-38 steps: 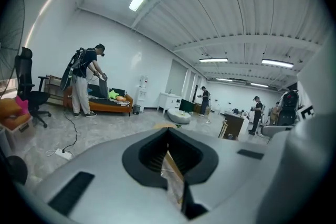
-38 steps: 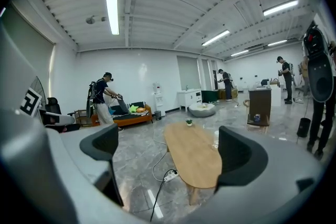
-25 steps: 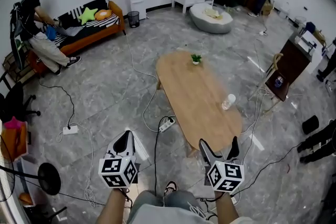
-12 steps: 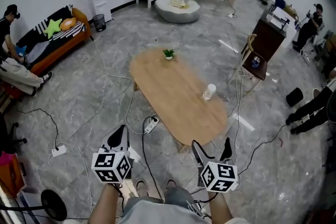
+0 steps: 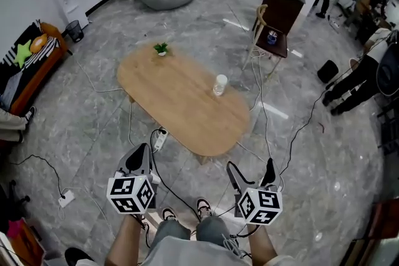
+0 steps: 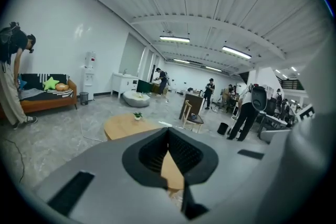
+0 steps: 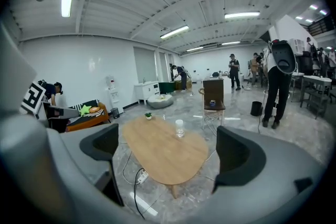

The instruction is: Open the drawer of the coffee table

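The oval wooden coffee table (image 5: 181, 99) stands on the grey floor ahead of me, with a small potted plant (image 5: 161, 48) at its far end and a clear cup (image 5: 219, 85) near its right edge. No drawer shows in any view. My left gripper (image 5: 138, 160) hovers short of the table's near end, its jaws together and holding nothing. My right gripper (image 5: 250, 171) hangs level with it on the right, open and empty. The right gripper view looks between the spread jaws at the table (image 7: 163, 152) and cup (image 7: 179, 128). The left gripper (image 6: 170, 165) shows only a sliver of the table (image 6: 126, 124).
A power strip (image 5: 159, 139) and several cables lie on the floor at the table's near left. A chair (image 5: 269, 40) and dark cabinet (image 5: 287, 0) stand beyond the table on the right. People (image 5: 352, 81) stand far right. An orange sofa (image 5: 28, 59) is far left.
The view has swung: the table has shifted left in the frame and the sofa has slid to the left edge. Both grippers keep their places, the left shut and the right open.
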A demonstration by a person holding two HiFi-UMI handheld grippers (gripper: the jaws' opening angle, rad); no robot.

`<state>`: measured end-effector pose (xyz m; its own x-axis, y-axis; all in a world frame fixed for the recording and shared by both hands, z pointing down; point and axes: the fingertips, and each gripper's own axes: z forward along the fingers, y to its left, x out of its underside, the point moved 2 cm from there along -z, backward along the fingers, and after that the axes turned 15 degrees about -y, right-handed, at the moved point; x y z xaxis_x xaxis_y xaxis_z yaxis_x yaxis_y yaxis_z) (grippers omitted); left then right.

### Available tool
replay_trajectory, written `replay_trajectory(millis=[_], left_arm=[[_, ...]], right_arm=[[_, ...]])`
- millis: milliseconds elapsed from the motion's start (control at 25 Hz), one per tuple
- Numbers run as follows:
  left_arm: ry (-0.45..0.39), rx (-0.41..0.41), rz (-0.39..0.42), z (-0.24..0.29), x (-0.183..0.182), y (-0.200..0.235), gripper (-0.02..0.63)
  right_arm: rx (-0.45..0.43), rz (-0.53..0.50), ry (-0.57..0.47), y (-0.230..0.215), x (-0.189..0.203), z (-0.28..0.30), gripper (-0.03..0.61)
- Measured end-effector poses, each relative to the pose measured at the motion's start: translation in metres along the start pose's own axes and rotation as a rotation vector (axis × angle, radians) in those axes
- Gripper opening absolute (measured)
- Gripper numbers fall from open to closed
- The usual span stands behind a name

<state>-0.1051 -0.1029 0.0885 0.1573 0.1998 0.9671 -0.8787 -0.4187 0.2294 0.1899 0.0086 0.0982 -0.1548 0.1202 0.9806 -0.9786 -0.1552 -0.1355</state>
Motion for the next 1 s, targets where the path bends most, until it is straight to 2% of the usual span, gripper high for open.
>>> replay_trajectory(millis=[200,320,640,760,880,1000], left_arm=[[0.024,0.033,0.009,0.015,0.02,-0.011,-0.006],[0.06,0.018,0.005,0.019,0.052,-0.002,-0.006],[0.193,-0.053,-0.03,0.027,0.202,0.049,-0.006],[0.208,-0.069,-0.033,0.03,0.253,0.07,-0.006],[0.207,-0.082,-0.053,0.029,0.305,0.087,-0.006],[0.212,-0.11,-0.078,0.024,0.348,0.099,-0.006]], right_arm=[[0.013,0.008,0.039,-0.009,0.029,0.005,0.586],[0.006,0.008,0.087,-0.01,0.065,0.009,0.586],[-0.057,0.018,0.219,0.0,0.217,0.038,0.574],[-0.088,0.032,0.258,0.007,0.278,0.047,0.569],[-0.083,0.077,0.276,0.009,0.336,0.056,0.567],[-0.093,0.058,0.288,0.006,0.384,0.068,0.563]])
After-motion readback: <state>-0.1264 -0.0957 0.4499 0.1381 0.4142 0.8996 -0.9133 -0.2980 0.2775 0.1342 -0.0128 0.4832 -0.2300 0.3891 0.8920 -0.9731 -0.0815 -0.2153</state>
